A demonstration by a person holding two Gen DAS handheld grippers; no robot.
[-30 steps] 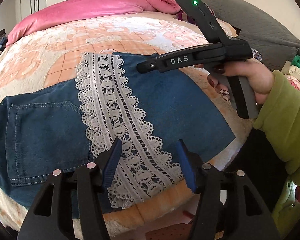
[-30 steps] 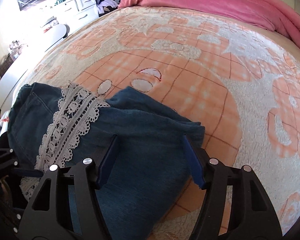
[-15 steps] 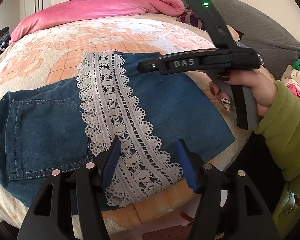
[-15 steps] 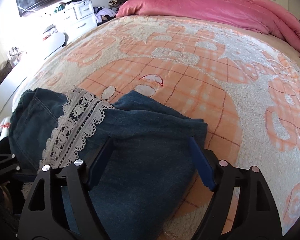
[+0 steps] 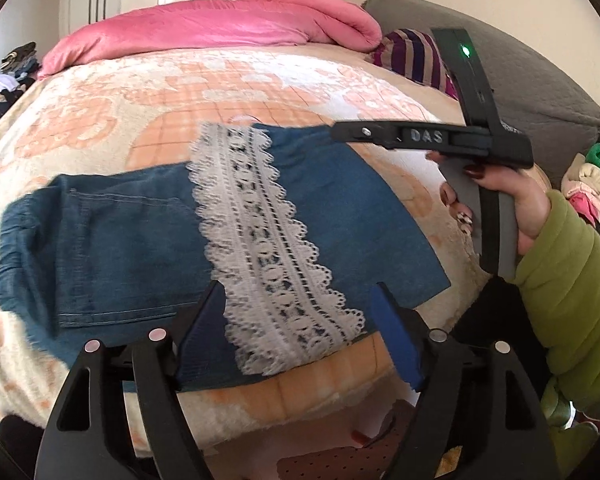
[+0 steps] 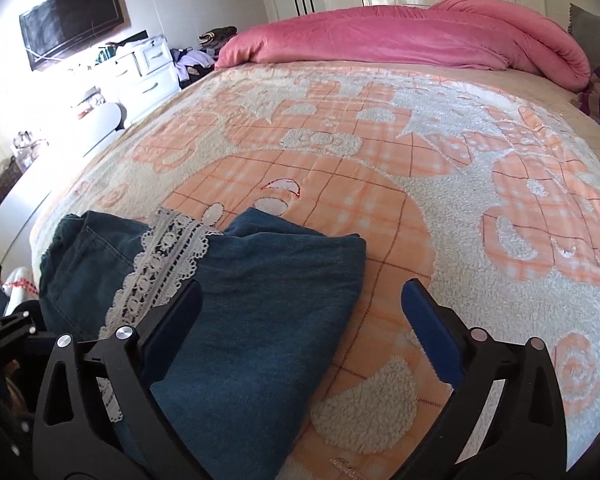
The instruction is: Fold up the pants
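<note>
Blue denim pants (image 5: 132,236) with a white lace band (image 5: 268,240) lie folded flat near the bed's front edge. They also show in the right wrist view (image 6: 260,304). My left gripper (image 5: 300,328) is open and empty, above the pants' near edge by the lace. My right gripper (image 6: 300,320) is open and empty, raised above the pants' right end; its body (image 5: 432,138) shows in the left wrist view, held by a hand in a green sleeve.
The bed carries an orange and cream fleece blanket (image 6: 400,168). A pink duvet (image 5: 220,28) lies along the far side. A grey cushion (image 5: 540,80) and a clothes pile (image 5: 592,184) sit at the right. White drawers (image 6: 148,68) stand beyond the bed.
Both grippers have pulled up and back from the pants, staying open. The right gripper has lifted and shifted right. The pants lie unchanged.
</note>
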